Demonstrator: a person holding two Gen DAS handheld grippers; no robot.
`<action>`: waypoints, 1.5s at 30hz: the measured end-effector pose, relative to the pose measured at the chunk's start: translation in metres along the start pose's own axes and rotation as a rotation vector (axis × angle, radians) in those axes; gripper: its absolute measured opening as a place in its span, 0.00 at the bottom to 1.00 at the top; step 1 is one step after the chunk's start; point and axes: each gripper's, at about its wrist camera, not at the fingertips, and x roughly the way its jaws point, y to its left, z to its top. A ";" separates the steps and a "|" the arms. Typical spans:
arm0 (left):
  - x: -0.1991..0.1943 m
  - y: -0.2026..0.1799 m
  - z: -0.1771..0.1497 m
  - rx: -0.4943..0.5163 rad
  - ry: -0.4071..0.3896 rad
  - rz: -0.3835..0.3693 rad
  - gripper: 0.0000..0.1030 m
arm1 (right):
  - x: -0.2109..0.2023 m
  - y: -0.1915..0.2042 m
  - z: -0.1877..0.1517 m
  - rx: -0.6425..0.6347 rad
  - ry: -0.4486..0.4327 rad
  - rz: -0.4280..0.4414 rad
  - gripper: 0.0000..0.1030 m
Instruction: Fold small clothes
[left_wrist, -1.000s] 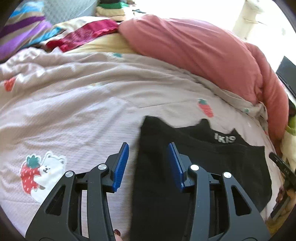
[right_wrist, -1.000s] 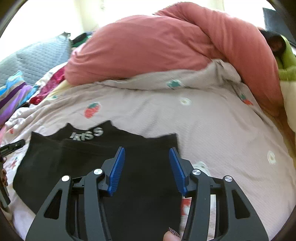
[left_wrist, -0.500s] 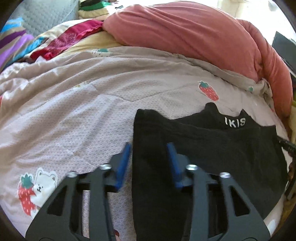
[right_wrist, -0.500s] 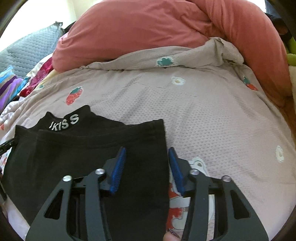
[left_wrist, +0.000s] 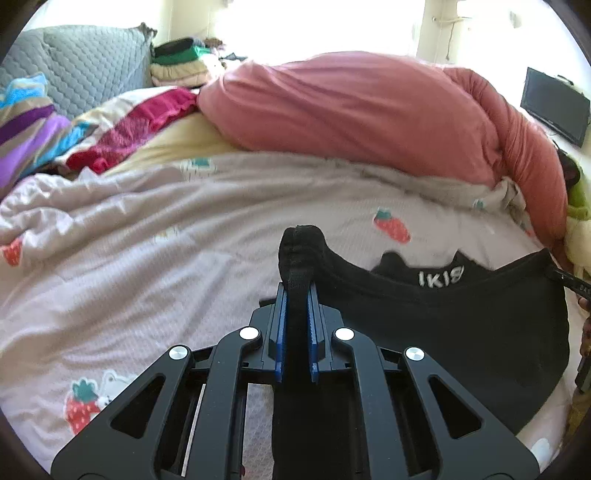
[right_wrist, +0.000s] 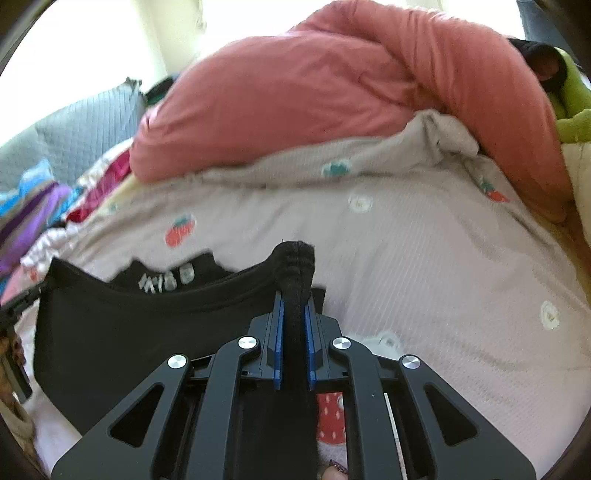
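Both claws have clamped since a moment ago — left gripper (left_wrist: 295, 295) and right gripper (right_wrist: 293, 306) each pinch a near corner of the black garment (left_wrist: 461, 332); lifted off the bedspread (left_wrist: 166, 240), ready — I judge — to fold.

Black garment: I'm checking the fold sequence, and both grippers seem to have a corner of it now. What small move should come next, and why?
Probably lift both corners and carry them forward over the garment. The left gripper and the right gripper are each shut on a bunched corner of the black garment, its edge stretched between them, while the rest lies flat on the strawberry-print bedspread, unfolded.
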 end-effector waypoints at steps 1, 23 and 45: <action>-0.002 -0.001 0.002 0.002 -0.013 0.003 0.04 | 0.000 -0.002 0.002 0.008 -0.004 -0.005 0.08; 0.042 0.000 -0.019 0.036 0.089 0.103 0.10 | 0.044 -0.015 -0.028 0.046 0.100 -0.136 0.09; -0.013 -0.016 -0.026 0.022 0.063 0.092 0.65 | -0.027 0.009 -0.047 -0.001 0.038 -0.075 0.53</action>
